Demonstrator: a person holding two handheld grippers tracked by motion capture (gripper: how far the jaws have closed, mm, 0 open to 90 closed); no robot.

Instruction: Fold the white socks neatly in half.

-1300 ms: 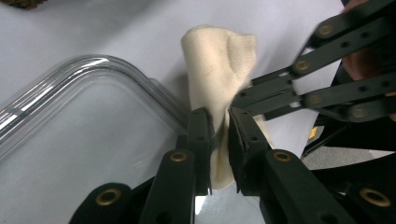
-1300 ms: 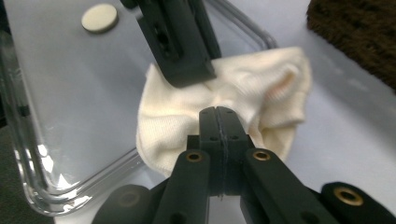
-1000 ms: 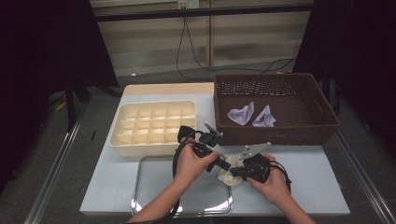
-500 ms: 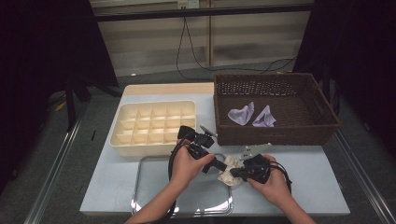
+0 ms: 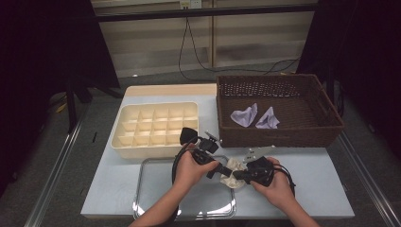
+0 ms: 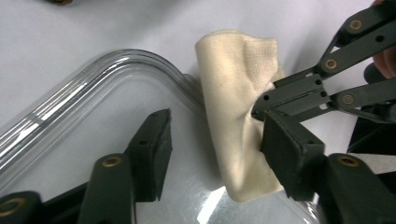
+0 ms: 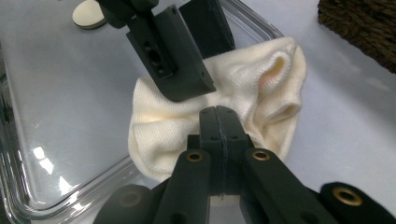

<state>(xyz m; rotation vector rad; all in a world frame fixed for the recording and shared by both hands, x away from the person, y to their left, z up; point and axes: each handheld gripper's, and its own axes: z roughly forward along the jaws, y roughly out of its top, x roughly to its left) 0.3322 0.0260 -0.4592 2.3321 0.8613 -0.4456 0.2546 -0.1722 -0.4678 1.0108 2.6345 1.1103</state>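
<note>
Right gripper clamps the cream sock, jaws fully closed on its fabric. Left gripper has just been opening, jaws about half apart, one pad touching the sock. Sock lies over the clear tray's rim at 2 o'clock.

A pale blue-grey table with a light wooden strip along its far edge stands in a dim room. The floor around it is grey, with a metal rail running along each side. Behind the table is a pale slatted wall panel, down which a black cable hangs. Both far corners lie in deep shadow.
</note>
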